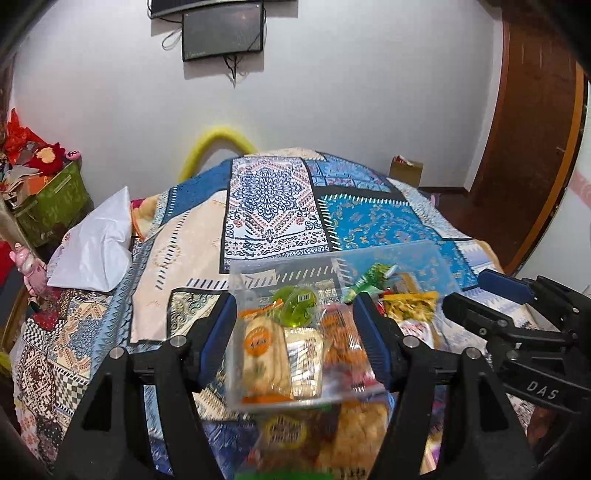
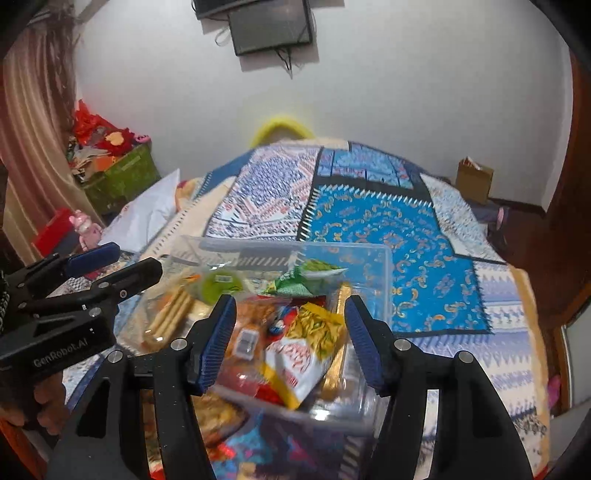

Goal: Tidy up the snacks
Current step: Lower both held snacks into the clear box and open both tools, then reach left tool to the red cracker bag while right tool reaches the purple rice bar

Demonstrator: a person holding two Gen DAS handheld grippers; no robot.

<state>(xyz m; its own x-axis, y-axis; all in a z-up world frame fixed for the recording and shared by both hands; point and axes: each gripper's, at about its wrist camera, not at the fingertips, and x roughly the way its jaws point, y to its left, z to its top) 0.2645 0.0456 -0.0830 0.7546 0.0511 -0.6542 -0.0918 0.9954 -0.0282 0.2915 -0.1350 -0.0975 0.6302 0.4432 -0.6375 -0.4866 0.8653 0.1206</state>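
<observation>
We could not read the packets lying nearest us below the clear box, since they were smeared by blur and partly hidden behind the left gripper. The wall screen was cut off by the top edge in both views. In the right wrist view the box's near wall was blurred, and the right gripper hid part of the snacks.

Clear plastic bin on bed, packed w/ snack packets.
</observation>
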